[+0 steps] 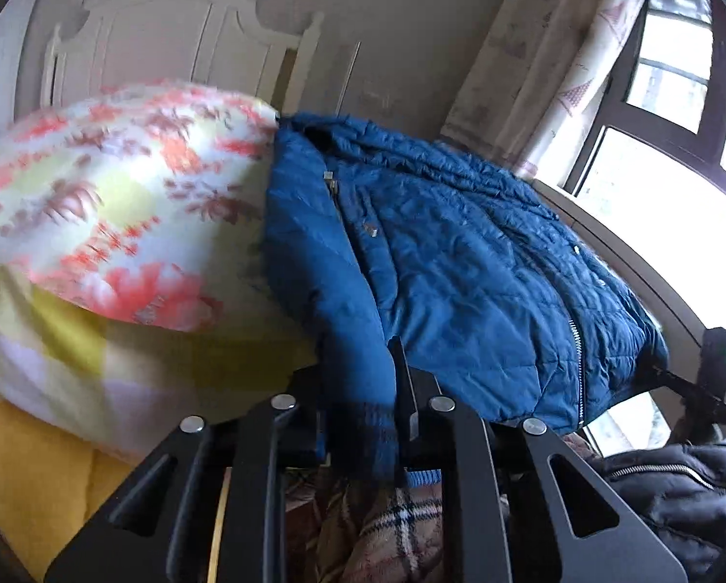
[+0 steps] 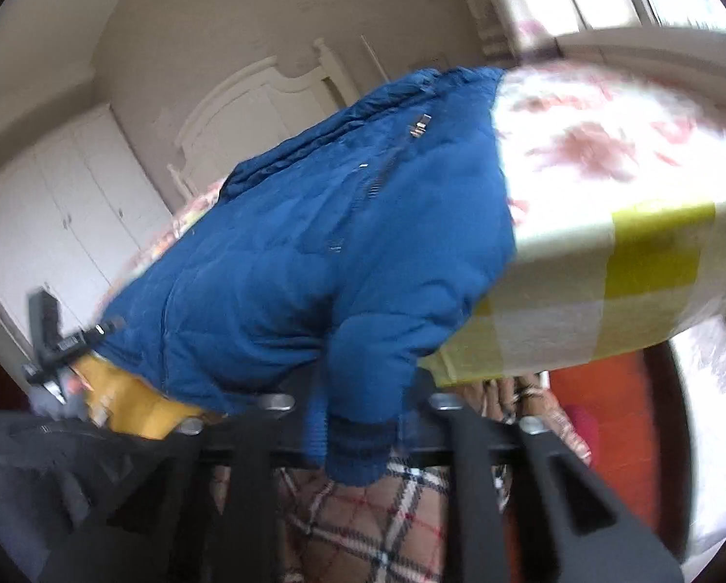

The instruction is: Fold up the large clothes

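A blue quilted jacket lies on a bed, zipper up, collar toward the headboard. My left gripper is shut on one blue sleeve near its ribbed cuff. In the right wrist view the same jacket fills the middle. My right gripper is shut on the other sleeve just above its ribbed cuff, which hangs between the fingers. The other gripper shows at the edge of each view, at the right in the left wrist view and at the left in the right wrist view.
A floral pillow lies beside the jacket on a yellow-checked sheet. A black puffer jacket and a plaid blanket lie near the bed's edge. A white headboard, a curtain and a window stand behind.
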Demonstrator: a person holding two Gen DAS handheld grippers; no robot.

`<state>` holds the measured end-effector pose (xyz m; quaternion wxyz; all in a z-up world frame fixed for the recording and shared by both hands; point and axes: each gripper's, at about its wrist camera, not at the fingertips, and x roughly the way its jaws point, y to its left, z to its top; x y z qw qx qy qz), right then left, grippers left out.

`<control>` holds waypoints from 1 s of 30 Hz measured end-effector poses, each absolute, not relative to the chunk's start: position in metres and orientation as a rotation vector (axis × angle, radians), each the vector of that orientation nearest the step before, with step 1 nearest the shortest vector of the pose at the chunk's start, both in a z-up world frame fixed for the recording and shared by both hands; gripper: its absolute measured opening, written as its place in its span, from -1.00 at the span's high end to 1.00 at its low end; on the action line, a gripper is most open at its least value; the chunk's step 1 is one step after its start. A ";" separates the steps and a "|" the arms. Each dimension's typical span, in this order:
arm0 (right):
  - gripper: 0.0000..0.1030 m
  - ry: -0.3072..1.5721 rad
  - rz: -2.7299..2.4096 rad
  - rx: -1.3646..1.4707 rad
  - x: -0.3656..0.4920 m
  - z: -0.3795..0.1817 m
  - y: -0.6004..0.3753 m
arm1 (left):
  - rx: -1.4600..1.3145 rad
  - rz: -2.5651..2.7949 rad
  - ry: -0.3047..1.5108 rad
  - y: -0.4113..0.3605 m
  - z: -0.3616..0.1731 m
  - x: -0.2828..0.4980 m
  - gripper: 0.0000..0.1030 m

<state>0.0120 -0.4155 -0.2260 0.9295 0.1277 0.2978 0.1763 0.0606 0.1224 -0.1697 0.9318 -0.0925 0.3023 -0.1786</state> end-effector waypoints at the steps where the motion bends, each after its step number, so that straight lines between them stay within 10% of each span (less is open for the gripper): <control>1: 0.76 0.594 0.360 0.233 0.003 -0.219 -0.412 | -0.185 -0.374 0.620 0.125 -0.165 0.052 0.68; 11: 0.78 0.385 0.482 0.261 -0.095 -0.141 -0.417 | -0.517 -0.637 0.429 0.176 -0.097 0.005 0.67; 19: 0.77 0.380 0.412 0.268 0.079 -0.033 -0.421 | -0.523 -0.466 0.535 0.121 -0.019 0.226 0.63; 30: 0.31 0.723 0.281 0.569 0.292 -0.139 -0.440 | -0.612 -0.274 0.901 0.101 -0.120 0.390 0.44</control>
